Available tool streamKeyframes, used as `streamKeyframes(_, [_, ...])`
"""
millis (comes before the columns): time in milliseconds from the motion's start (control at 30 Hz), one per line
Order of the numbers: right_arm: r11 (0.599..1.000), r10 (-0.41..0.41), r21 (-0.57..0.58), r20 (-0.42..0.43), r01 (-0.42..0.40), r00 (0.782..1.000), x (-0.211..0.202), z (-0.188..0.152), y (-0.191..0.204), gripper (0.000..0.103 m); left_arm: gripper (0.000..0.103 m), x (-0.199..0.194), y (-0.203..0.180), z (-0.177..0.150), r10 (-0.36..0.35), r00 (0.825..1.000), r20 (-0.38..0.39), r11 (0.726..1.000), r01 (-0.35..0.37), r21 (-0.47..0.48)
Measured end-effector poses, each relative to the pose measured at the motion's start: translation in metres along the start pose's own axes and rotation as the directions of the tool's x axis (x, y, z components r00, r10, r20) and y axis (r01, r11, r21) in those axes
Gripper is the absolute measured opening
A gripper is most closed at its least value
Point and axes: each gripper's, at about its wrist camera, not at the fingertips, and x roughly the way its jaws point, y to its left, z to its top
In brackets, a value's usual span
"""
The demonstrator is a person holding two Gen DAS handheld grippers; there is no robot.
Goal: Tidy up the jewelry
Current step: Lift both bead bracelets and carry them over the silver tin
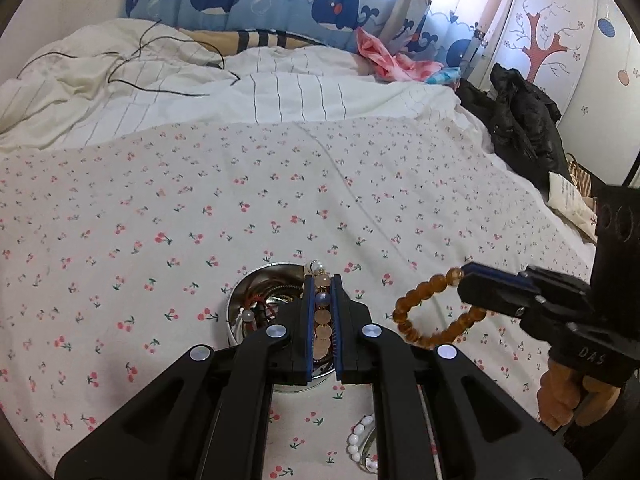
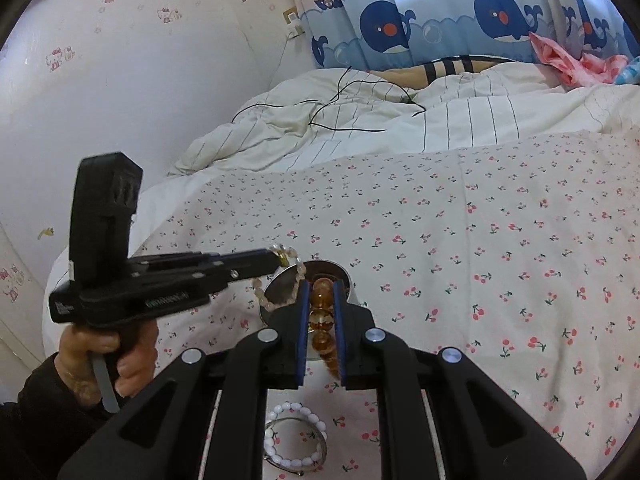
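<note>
Because each gripper's own arms fill the bottom of its view, much of the bedsheet [image 1: 280, 184] below them is hidden, and the white bead bracelet [image 2: 296, 436] lying there on a thin metal ring [image 2: 280, 426] shows whole only from the right wrist; from the left wrist it is cut off by an arm. The left gripper [image 1: 323, 312] has its pads pressed onto a pale pink bead bracelet [image 1: 322, 322], whose beads sit in a line between the pads, with 1 bluish bead among them and a pearly one at the tip; from the right wrist, the rest of this strand hangs in a loop below the fingers. The right gripper [image 2: 321, 316] pinches an amber bead bracelet [image 2: 320, 318], and from the left wrist its loop dangles free above the sheet. A round metal tin [image 1: 236, 312] stands on the sheet under the left gripper's tips, half covered by the fingers; inside it lies a tangle of jewelry, including red cord and a grey bead, too jumbled to sort out. From the right wrist, the tin's inside is mostly blocked. 1 hand [image 2: 120, 360] with a dark sleeve grips the left gripper's handle.
</note>
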Motion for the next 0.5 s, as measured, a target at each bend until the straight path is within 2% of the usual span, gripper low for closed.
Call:
streamKeyframes(200, [1.000, 0.005, 0.000, -0.010, -0.005, 1.000, 0.006, 0.004, 0.001, 0.012, 0.007, 0.014, 0.005, -0.005, -0.015, 1.000, -0.024, 1.000, 0.014, -0.020])
streamKeyframes(300, [1.000, 0.023, 0.005, -0.008, -0.023, 1.000, 0.011, 0.012, 0.003, 0.012, 0.007, 0.019, 0.009, -0.007, 0.001, 0.999, -0.036, 1.000, -0.002, -0.021])
streamKeyframes(500, [0.998, 0.053, -0.022, -0.017, -0.053, 0.998, 0.027, 0.028, 0.020, 0.012, 0.008, 0.030, 0.011, -0.010, 0.132, 0.986, -0.099, 0.991, -0.130, 0.028])
